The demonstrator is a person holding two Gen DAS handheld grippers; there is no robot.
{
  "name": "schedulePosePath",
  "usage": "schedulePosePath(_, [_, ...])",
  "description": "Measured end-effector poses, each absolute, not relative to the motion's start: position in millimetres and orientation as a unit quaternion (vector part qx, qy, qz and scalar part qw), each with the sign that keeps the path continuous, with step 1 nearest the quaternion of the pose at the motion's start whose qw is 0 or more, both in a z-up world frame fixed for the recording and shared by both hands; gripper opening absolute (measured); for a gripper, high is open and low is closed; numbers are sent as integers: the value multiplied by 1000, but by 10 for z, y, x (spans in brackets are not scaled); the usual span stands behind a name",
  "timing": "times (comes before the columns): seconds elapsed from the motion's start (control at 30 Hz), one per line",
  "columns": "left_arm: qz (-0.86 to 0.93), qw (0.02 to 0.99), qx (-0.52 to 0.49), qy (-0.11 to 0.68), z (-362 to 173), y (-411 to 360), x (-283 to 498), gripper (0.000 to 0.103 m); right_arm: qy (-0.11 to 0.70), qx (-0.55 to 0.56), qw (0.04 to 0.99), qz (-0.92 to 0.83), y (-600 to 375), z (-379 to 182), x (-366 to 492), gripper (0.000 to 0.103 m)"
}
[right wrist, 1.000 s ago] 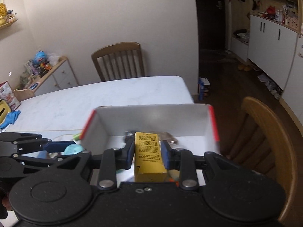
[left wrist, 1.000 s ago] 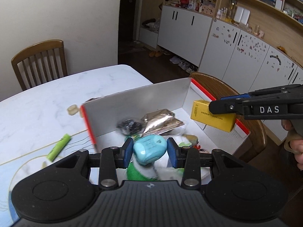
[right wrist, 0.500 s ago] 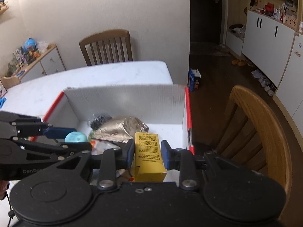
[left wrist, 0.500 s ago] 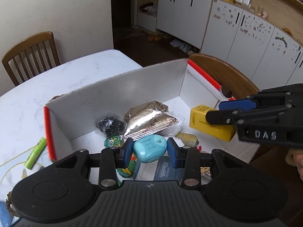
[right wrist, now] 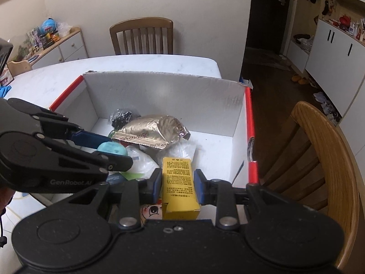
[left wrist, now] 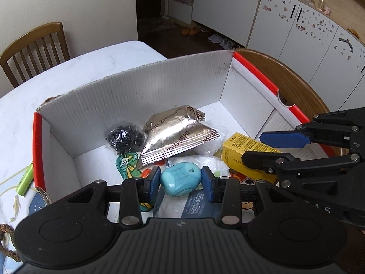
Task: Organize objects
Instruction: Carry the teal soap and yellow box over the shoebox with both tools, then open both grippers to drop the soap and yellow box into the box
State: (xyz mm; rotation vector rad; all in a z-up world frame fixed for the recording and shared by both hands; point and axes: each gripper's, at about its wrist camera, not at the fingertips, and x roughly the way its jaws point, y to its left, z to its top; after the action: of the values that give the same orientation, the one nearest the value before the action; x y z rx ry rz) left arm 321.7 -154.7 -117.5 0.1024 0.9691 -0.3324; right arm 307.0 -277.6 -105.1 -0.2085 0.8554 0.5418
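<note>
Drop-off step: left claw (left wrist: 180,181) clamps a blue egg (left wrist: 180,182), right claw (right wrist: 177,182) clamps a yellow carton (right wrist: 180,186), both over the box (left wrist: 136,96). Next, probably release each onto free floor toward 12 o'clock, clear of the foil bag (left wrist: 176,134).

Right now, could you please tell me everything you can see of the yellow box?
The yellow box is a small, oblong carton that looks like cardboard, with fine black print on its faces. The right gripper is shut on it, blue pads pressing its two long sides. It is held over the open white bin, near the right wall, above the clutter. Its near end flap looks slightly torn open.
</note>
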Motion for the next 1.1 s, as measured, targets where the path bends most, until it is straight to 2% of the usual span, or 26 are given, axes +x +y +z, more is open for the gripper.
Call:
schedulePosePath(0.23, [-155,863,36,480,-1246,-1533,3239,38,416,-99,863,267,-2814,-1041,3109,30])
schedulePosePath(0.4, [-151,861,35,484,-1260,-1544,3233,38,420,-101,861,269,-2828,-1023,3109,41])
schedulePosePath(0.5, [-148,861,32,485,-1262,-1546,3225,38,419,-99,861,272,-2862,-1003,3093,42])
schedulePosePath(0.6, [-145,863,31,482,-1254,-1543,3198,44,418,-98,861,272,-2896,-978,3074,43])
schedulePosePath(0.67, [-143,867,29,477,-1235,-1537,3172,59,417,-97,862,273,-2918,-952,3062,47])
schedulePosePath(0.73, [-145,869,22,472,-1208,-1527,3147,63,411,-96,864,274,-2941,-914,3035,53])
schedulePosePath(1.1, [-143,883,18,446,-1022,-1463,2951,63,394,-86,868,289,-2990,-689,2883,57])
